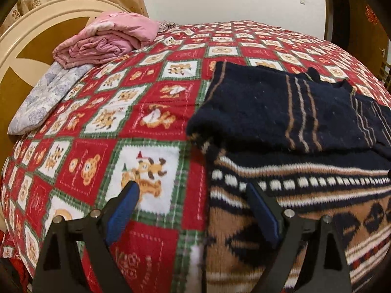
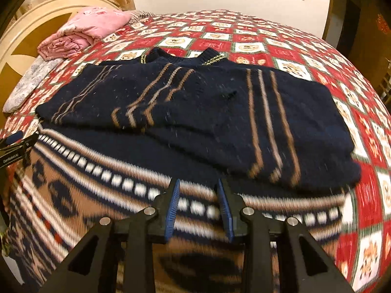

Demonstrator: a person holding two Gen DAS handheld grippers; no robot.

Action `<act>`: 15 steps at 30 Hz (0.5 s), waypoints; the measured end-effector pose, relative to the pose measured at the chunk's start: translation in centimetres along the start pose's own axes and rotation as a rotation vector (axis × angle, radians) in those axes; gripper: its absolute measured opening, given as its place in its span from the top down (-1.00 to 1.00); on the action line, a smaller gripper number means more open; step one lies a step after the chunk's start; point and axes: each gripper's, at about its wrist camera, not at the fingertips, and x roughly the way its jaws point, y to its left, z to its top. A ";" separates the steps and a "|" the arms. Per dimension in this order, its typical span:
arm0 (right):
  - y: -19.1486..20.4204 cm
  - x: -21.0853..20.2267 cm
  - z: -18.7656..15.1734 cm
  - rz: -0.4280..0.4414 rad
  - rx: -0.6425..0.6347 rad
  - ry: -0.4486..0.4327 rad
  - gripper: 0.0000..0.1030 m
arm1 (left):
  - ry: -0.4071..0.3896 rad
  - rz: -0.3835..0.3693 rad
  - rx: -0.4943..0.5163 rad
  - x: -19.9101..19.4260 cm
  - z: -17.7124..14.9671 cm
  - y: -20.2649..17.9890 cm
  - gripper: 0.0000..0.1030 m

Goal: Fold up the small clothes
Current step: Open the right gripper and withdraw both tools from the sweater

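Note:
A navy knit sweater (image 2: 207, 112) with tan stripes and a brown, white and navy patterned lower band lies flat on the bed, both sleeves folded across its chest. It also shows in the left wrist view (image 1: 281, 112). My left gripper (image 1: 193, 193) is open wide at the sweater's left edge, one finger over the bedspread, the other over the patterned band; it shows at the left edge of the right wrist view (image 2: 14, 141). My right gripper (image 2: 198, 185) is open and empty, just above the patterned band near the middle of the sweater.
The bed has a red, white and green checked bedspread (image 1: 146, 112). A folded pink quilt (image 1: 105, 41) and a pale floral pillow (image 1: 46, 97) lie at the cream headboard (image 1: 29, 31). A dark wooden door (image 2: 352, 24) stands at the far right.

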 end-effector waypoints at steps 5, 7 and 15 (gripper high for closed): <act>-0.3 -1.4 -1.9 -0.004 0.010 -0.010 0.35 | 0.001 -0.015 -0.016 -1.1 -1.3 0.0 -0.78; -0.3 -1.6 -2.4 -0.008 0.012 -0.020 0.34 | -0.002 -0.020 -0.018 -1.4 -1.8 -0.1 -0.78; 1.0 -1.3 -2.6 -0.103 -0.054 -0.031 0.20 | -0.005 -0.016 -0.016 -1.9 -2.5 -0.4 -0.78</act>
